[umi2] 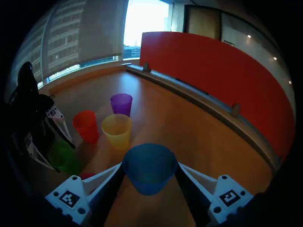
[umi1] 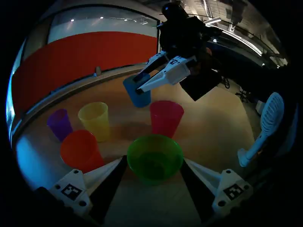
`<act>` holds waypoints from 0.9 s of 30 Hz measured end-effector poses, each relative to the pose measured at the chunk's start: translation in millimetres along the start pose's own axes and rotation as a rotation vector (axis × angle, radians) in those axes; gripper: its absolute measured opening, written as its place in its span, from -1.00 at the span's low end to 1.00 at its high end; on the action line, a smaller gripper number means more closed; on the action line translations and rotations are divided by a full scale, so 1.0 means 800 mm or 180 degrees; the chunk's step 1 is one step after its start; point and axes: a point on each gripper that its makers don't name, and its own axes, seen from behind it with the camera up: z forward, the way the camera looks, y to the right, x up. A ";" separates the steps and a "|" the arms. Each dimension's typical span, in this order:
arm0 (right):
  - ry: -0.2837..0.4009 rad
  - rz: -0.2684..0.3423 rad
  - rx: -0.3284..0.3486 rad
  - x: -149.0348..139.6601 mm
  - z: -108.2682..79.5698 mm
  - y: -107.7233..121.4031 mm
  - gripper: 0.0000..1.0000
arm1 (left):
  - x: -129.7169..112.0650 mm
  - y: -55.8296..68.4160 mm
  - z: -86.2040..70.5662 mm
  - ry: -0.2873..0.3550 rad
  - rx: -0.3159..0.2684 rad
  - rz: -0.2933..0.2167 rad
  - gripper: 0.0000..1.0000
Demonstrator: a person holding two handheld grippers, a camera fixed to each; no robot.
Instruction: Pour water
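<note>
L gripper [umi1: 153, 162]: fingers closed on green cup [umi1: 155, 151], upright; can't tell if there's water in it. R gripper [umi2: 149, 167]: fingers clamp blue cup [umi2: 149, 178], contents unclear too. In left gripper view, blue cup is just beyond pink cup [umi1: 166, 117]. Yellow cup [umi2: 117, 130], purple cup [umi2: 121, 104] & orange cup [umi2: 86, 125] stand upright on desk [umi2: 181, 125], close together; yellow looks empty. White fan [umi1: 265, 125] off to one side.

Left tool [umi1: 153, 162], right tool [umi2: 149, 166] — white fingers [umi1: 77, 178], black-lined, square checkered tags [umi1: 71, 191].
</note>
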 end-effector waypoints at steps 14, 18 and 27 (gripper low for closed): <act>-0.0114 0.0181 -0.0018 -0.034 0.018 0.010 0.85 | 0.000 0.001 -0.014 0.0025 0.0017 -0.0058 0.94; -0.0122 0.0202 -0.0015 -0.039 0.019 0.011 0.85 | -0.001 0.000 -0.017 0.0024 0.0047 -0.0062 0.94; -0.0109 0.0190 -0.0020 -0.047 0.018 0.012 0.86 | -0.007 -0.003 -0.023 0.0005 0.0088 -0.0123 0.96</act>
